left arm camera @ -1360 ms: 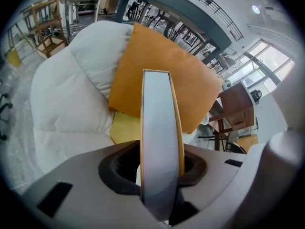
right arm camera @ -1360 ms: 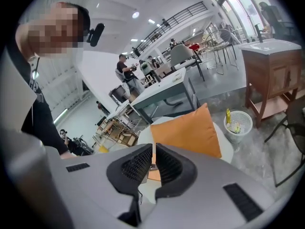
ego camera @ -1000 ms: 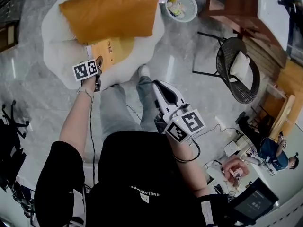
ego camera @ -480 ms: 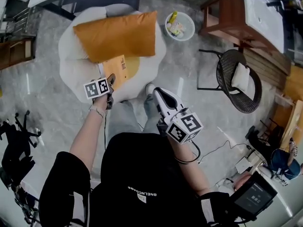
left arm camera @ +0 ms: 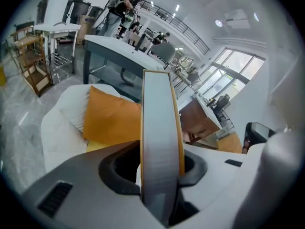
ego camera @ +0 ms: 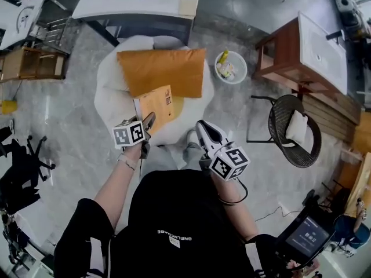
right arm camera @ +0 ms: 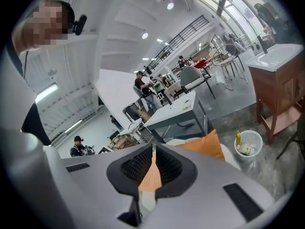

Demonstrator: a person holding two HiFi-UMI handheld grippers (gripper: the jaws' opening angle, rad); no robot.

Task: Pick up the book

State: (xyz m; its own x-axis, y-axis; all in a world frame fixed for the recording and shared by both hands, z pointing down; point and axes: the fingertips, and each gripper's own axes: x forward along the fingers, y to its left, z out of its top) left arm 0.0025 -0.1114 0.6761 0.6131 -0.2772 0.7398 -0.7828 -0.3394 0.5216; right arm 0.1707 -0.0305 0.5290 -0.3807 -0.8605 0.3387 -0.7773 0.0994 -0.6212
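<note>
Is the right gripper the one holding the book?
No, the book sits clamped edge-on between the jaws of the left gripper, while the right gripper has its jaws closed together on nothing.

An orange cushion lay on a white fluffy seat; a wastebasket stood near it, and a wicker chair well apart.

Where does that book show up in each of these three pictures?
Head view: book left of centre, over the white seat, just below the orange cushion.
Left gripper view: book at centre, edge-on and upright; cushion to its left.
Right gripper view: seemingly the tan sliver beyond the tongs; cushion to the right.
Shared landmark: the orange cushion.
</note>
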